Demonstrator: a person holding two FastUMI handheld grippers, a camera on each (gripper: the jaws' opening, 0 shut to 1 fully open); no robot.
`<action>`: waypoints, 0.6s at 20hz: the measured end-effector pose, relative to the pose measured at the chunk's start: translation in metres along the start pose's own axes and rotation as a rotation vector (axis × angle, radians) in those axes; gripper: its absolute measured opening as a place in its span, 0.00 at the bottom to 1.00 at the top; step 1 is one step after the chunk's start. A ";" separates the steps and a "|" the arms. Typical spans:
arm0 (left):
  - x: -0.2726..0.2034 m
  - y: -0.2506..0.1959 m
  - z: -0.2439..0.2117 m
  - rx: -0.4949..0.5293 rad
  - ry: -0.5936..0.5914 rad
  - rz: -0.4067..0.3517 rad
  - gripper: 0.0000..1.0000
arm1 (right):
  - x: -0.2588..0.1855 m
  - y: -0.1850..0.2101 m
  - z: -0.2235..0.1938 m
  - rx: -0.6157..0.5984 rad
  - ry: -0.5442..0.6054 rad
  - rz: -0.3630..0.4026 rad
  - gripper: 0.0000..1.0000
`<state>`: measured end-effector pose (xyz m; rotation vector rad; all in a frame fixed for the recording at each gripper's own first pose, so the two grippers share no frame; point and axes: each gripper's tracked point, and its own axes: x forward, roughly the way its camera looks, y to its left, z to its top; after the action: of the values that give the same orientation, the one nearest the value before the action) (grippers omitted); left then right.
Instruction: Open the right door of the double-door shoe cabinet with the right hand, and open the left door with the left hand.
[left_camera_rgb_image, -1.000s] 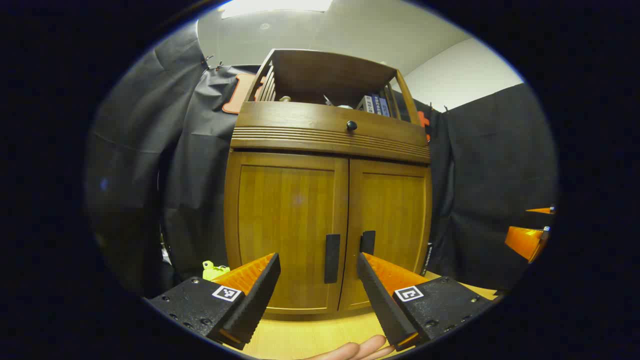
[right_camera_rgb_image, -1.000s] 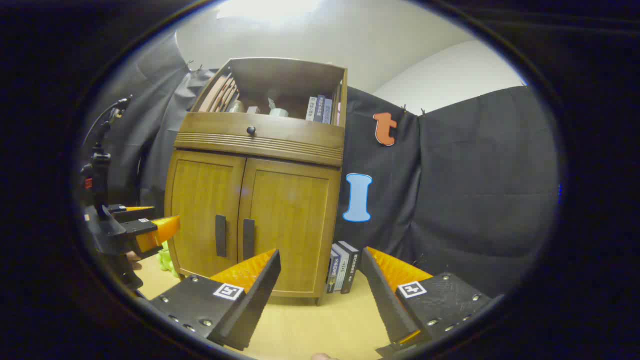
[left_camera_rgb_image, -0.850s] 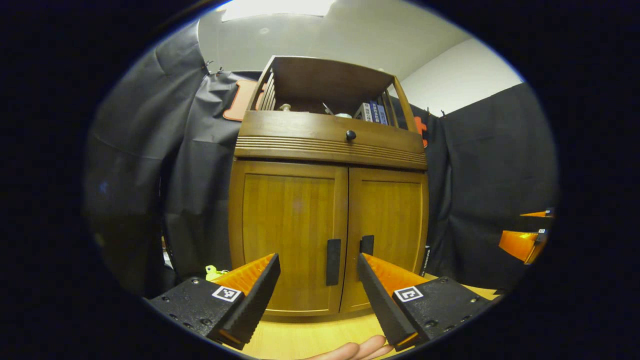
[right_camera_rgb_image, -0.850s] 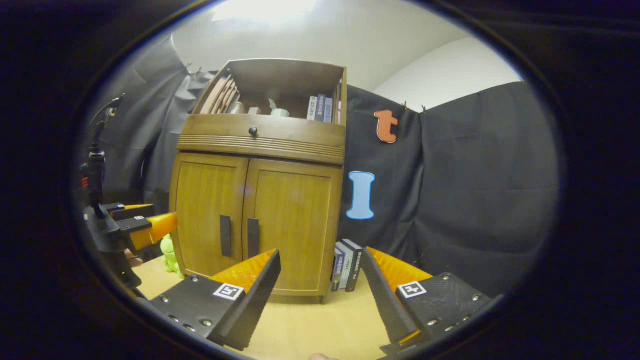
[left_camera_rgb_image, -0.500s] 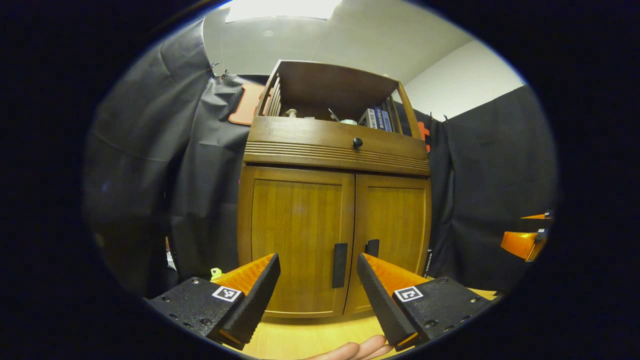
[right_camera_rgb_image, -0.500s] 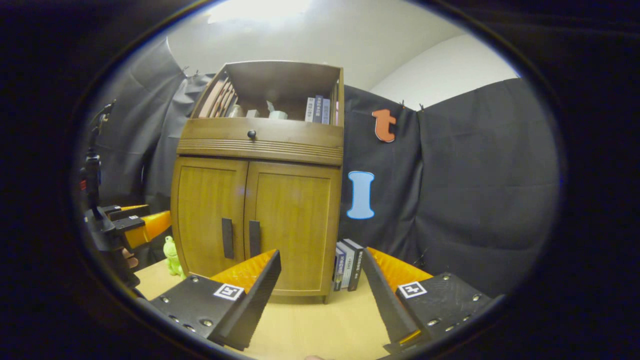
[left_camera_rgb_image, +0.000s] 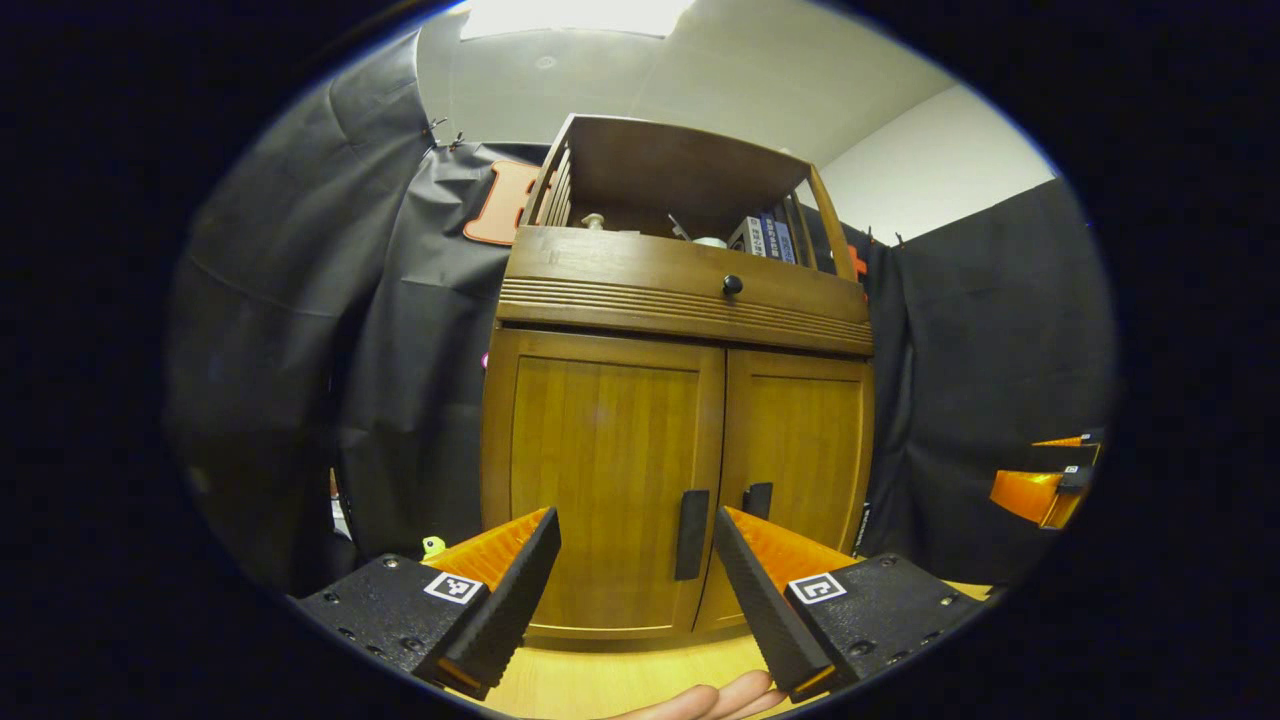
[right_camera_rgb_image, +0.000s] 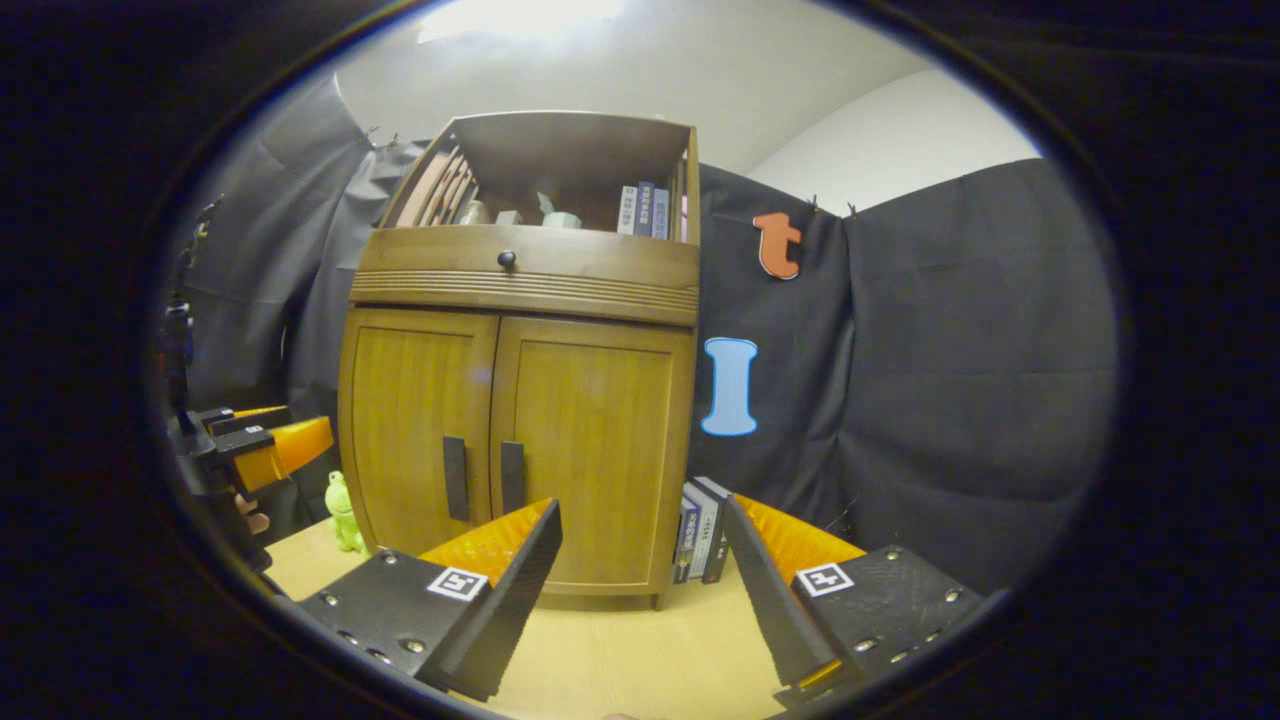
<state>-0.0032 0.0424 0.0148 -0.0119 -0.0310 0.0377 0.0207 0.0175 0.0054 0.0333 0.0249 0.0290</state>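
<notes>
A brown wooden shoe cabinet (left_camera_rgb_image: 680, 300) (right_camera_rgb_image: 520, 280) stands on a light wooden table, both doors closed. The left door (left_camera_rgb_image: 600, 490) (right_camera_rgb_image: 415, 440) and right door (left_camera_rgb_image: 800, 470) (right_camera_rgb_image: 595, 450) each carry a dark vertical handle near the middle seam: left handle (left_camera_rgb_image: 691, 534) (right_camera_rgb_image: 455, 478), right handle (left_camera_rgb_image: 757, 499) (right_camera_rgb_image: 512, 477). My left gripper (left_camera_rgb_image: 637, 590) is open, short of the doors, with the left handle between its fingers in the left gripper view. My right gripper (right_camera_rgb_image: 640, 590) is open, farther back, aimed at the cabinet's right edge. The left gripper (right_camera_rgb_image: 262, 445) also appears at the left of the right gripper view.
Books (right_camera_rgb_image: 700, 530) stand against the cabinet's right side. A green frog toy (right_camera_rgb_image: 342, 512) (left_camera_rgb_image: 432, 546) sits left of the cabinet. The open top shelf (right_camera_rgb_image: 560, 205) holds books and small items above a drawer with a round knob (left_camera_rgb_image: 732, 285). A hand (left_camera_rgb_image: 710, 700) shows below.
Both views have dropped and drifted slightly, so the cabinet sits a little lower and more to the right in the left gripper view. Both grippers stay open; the doors stay closed.
</notes>
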 end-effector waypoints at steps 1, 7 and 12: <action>0.002 0.003 -0.001 -0.001 0.005 0.006 0.92 | 0.004 0.002 0.000 0.000 0.001 0.002 0.96; 0.010 0.015 -0.002 -0.012 0.015 0.012 0.96 | 0.049 0.026 0.007 0.032 0.010 0.055 0.96; 0.015 0.029 0.004 0.011 -0.012 0.044 0.92 | 0.108 0.062 0.008 0.128 0.022 0.141 0.96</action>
<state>0.0103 0.0721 0.0194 -0.0017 -0.0426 0.0814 0.1273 0.0819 0.0133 0.1626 0.0469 0.1685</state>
